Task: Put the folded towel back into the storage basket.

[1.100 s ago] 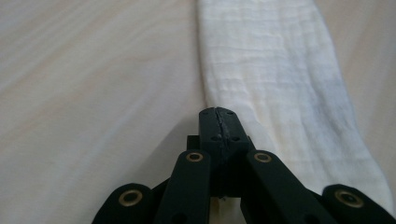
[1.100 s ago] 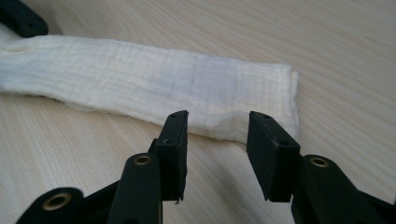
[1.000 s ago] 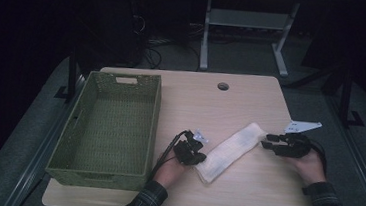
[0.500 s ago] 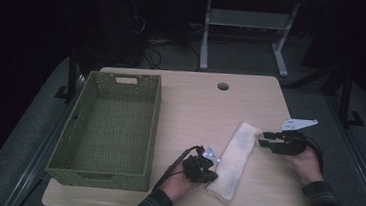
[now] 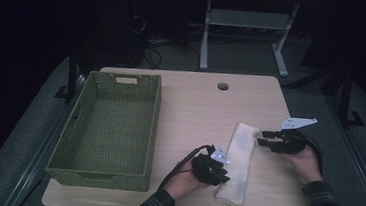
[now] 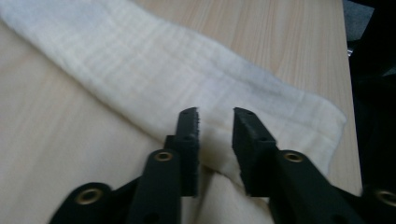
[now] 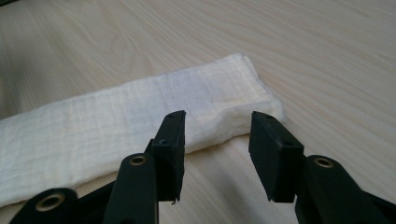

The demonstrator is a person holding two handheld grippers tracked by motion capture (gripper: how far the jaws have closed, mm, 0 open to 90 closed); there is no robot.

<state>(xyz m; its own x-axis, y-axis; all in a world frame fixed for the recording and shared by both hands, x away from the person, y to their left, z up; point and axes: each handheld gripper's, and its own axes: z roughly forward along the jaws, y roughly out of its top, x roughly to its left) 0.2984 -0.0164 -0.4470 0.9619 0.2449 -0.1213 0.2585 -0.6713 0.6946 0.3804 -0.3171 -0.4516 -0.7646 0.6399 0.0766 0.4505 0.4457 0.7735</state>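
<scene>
A folded white towel (image 5: 236, 160) lies lengthwise on the wooden table (image 5: 195, 109), right of the middle. My left gripper (image 5: 224, 176) rests at the towel's near left edge. In the left gripper view its jaws (image 6: 215, 114) have just been opening and stand apart over the cloth (image 6: 187, 74), with a fold of it between them and the pads not pressing. My right gripper (image 5: 262, 139) sits at the towel's far right edge. Its jaws (image 7: 218, 116) stand open, pointing at the towel's end (image 7: 140, 107) without touching it.
A green woven basket (image 5: 155, 125) stands empty on the left half of the table. A round cable hole (image 5: 223, 86) sits near the far edge. Beyond the table are a dark floor, cables and a white desk frame (image 5: 205, 39).
The towel's near end has swung from a diagonal toward the near table edge, so it now lies almost lengthwise. My left hand moved the same way with it. The right hand stayed put.
</scene>
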